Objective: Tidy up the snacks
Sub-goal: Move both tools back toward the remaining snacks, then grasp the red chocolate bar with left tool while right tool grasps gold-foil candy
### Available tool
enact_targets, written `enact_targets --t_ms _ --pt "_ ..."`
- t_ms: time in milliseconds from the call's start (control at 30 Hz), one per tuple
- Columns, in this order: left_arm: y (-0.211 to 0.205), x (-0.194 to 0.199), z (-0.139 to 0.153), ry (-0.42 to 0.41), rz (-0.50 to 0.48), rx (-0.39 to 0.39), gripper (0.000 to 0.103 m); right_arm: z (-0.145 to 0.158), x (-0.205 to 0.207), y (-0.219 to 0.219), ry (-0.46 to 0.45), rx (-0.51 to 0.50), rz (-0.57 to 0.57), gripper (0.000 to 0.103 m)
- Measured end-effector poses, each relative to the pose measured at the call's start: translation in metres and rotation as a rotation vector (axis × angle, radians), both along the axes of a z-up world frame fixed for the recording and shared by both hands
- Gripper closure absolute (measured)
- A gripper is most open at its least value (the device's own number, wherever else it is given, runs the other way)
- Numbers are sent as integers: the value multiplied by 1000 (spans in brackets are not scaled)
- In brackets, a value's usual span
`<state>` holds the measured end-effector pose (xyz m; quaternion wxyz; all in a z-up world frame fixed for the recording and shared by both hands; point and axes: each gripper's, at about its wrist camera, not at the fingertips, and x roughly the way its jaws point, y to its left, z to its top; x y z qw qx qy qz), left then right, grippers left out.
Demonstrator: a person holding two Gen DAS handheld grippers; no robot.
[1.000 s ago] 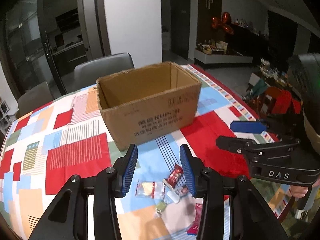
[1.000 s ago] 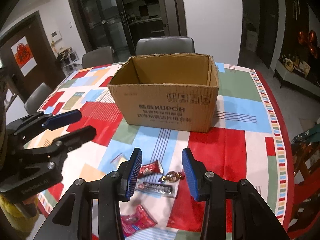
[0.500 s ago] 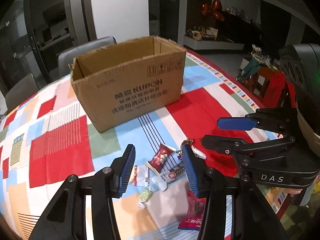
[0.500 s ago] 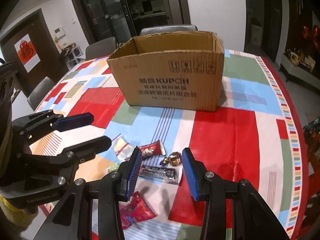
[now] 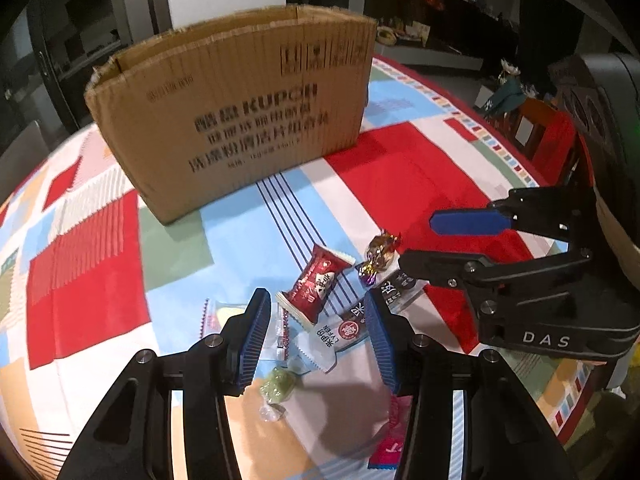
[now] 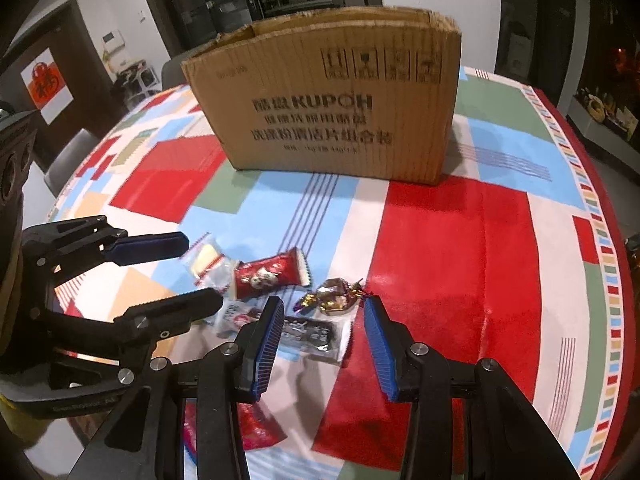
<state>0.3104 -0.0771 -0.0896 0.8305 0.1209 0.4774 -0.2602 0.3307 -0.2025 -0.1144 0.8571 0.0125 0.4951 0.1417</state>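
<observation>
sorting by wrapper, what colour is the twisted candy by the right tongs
Gold twisted candy with purple ends, clearest in the right wrist view.

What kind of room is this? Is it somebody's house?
Most likely a home dining room. A table with a colourful patchwork tablecloth holds sweets and a cardboard box, with a grey dining chair beside it and glass doors behind.

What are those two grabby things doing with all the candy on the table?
A person holds a tool in each hand, tidying snacks. The left tool and the right tool are both open, low over a little pile of sweets. The left one lines up with the red packet, the right one with the gold-wrapped candy. Nothing is picked up yet. The cardboard box stands behind the pile.
</observation>
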Motion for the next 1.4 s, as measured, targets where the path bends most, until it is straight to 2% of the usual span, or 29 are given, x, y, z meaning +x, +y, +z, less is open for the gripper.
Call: enact_targets --t_ms 133,367,733,867,1067,1167,1267,1400 --pt "-4 8 -15 26 -9 17 55 -8 7 -2 16 -9 -3 60" --pt "-11 19 -32 22 -24 35 56 -17 15 1 20 -37 18 60" --pt "-15 34 -49 48 -3 37 58 -26 23 3 28 -44 21 60" --pt "-14 35 -50 45 6 33 64 -30 25 4 41 -30 24 61" --pt "-15 34 -49 52 12 17 69 -32 24 5 38 -11 19 70" --pt "-13 35 -49 60 24 1 71 -32 23 4 32 -1 6 71" --pt "-10 35 -44 58 47 -14 81 -31 23 3 29 13 -10 71" --pt "-6 34 -38 60 70 -40 81 -24 22 3 12 21 -25 71"
